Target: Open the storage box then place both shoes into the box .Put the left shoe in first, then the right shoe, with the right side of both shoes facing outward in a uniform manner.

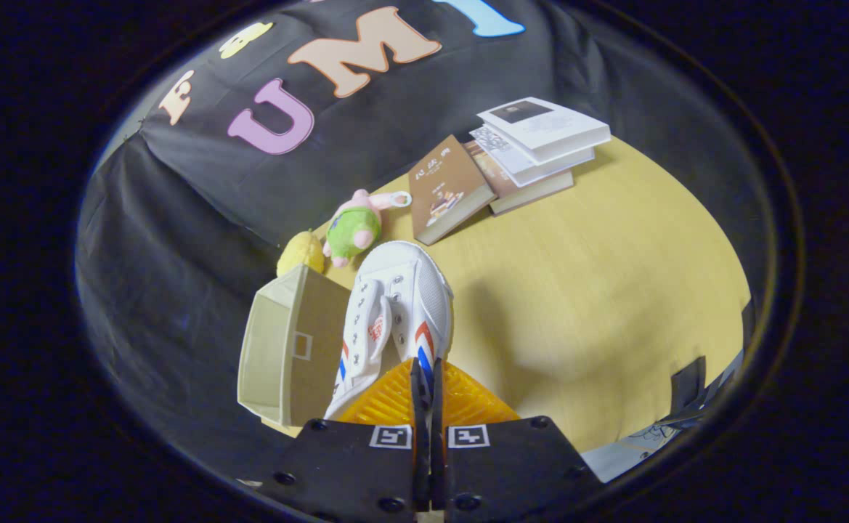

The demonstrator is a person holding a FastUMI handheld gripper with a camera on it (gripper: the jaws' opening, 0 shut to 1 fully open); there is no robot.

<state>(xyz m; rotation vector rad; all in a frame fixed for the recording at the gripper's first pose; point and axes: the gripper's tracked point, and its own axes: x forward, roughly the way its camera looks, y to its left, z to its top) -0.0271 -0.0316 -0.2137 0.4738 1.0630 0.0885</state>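
A white sneaker [395, 305] with red and blue stripes hangs above the table, toe pointing away from me. My gripper [426, 378] is shut on its heel-side collar, fingers pressed together on the shoe's edge. Just to the left of the shoe stands the beige storage box [290, 349], its opening facing left and a small square handle cut-out on the wall facing me. I cannot see inside the box.
A yellow plush [302, 252] and a pink-and-green plush toy [355, 226] lie beyond the box. A brown book [446, 189] leans against a stack of books [540, 149] at the far side of the wooden table [598, 290].
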